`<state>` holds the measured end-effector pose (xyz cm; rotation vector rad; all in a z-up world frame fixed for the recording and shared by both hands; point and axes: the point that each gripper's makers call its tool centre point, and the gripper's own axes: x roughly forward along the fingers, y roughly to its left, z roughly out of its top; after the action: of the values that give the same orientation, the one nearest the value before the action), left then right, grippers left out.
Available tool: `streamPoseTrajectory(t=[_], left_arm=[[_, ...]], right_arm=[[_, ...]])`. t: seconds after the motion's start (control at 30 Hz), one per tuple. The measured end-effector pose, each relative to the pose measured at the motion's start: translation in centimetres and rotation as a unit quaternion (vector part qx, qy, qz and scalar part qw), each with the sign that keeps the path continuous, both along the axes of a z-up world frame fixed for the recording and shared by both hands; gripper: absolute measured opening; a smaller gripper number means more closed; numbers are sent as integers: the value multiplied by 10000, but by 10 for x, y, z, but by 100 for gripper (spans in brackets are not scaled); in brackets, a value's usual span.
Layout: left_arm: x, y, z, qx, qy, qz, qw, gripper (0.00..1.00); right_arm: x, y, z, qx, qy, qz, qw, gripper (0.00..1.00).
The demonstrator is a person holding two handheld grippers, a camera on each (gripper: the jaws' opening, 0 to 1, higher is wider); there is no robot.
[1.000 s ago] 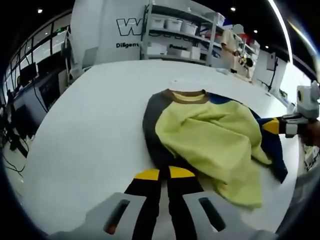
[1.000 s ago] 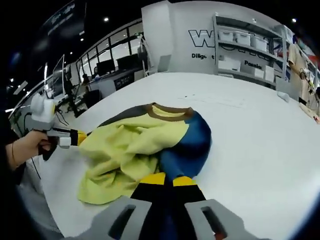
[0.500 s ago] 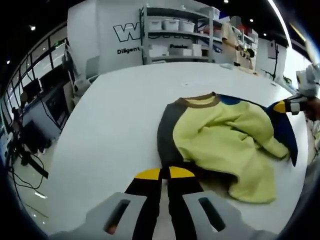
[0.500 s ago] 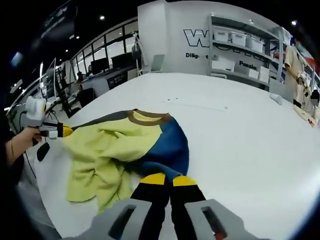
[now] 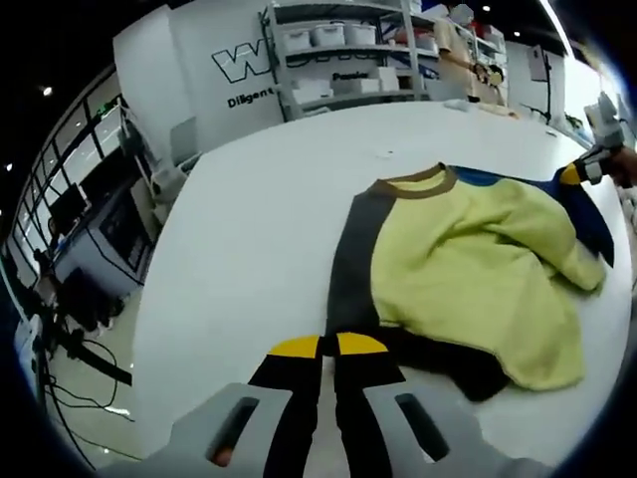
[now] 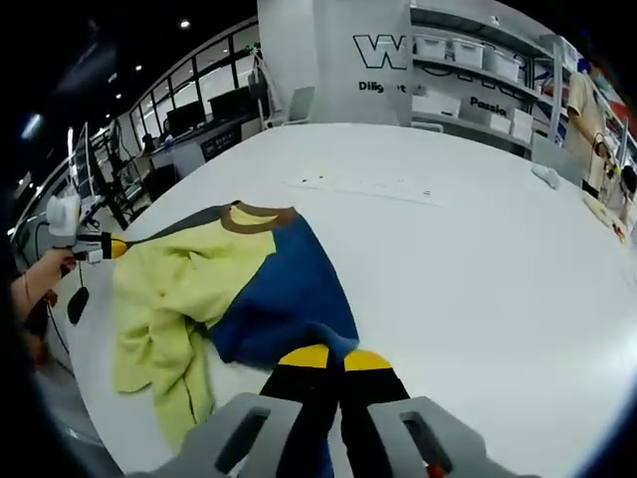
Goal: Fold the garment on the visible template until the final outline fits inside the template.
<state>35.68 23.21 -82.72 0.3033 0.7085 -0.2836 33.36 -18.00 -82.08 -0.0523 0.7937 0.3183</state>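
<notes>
Spread wider than a second ago: sweatshirt (image 5: 468,269) pulled flatter across white desk (image 5: 249,229). Left tongs (image 5: 318,351) clamped on grey edge, right tongs (image 6: 325,360) clamped on blue edge. Yellow part bunched; folding not started, template not discernible.

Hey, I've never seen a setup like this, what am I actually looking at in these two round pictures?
A person holds a hand tool with two jaws in each hand, and each tool carries a fisheye camera looking along its jaws. So one picture comes from the left gripper, the other from the right gripper. Both have their yellow-tipped jaws closed on edges of a sweatshirt, yellow in front with a grey side, a blue side and a brown collar. It lies spread between them on a large white table. In the right gripper view, the person's hand holds the left gripper at the far edge. Shelves stand behind.
</notes>
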Motion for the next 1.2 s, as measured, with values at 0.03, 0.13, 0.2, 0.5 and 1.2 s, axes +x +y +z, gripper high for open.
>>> streamPoseTrajectory(t=[0.03, 0.13, 0.2, 0.5, 1.2], left_arm=[[2, 1, 0, 22, 2, -8, 10000, 5], [10, 6, -2, 66, 9, -1, 10000, 5], [13, 10, -3, 134, 21, 0, 9999, 5], [23, 21, -7, 125, 66, 322, 9994, 9], [-48, -12, 6, -797, -69, -54, 9968, 42]], right_arm=[[0, -2, -1, -17, 8, -9, 10000, 0], [4, -13, -7, -147, 59, -51, 9999, 0], [4, -16, -9, -206, 87, -89, 9997, 0], [12, -34, -17, -287, 155, -288, 9991, 0], [16, -49, -19, -386, 327, -346, 9981, 0]])
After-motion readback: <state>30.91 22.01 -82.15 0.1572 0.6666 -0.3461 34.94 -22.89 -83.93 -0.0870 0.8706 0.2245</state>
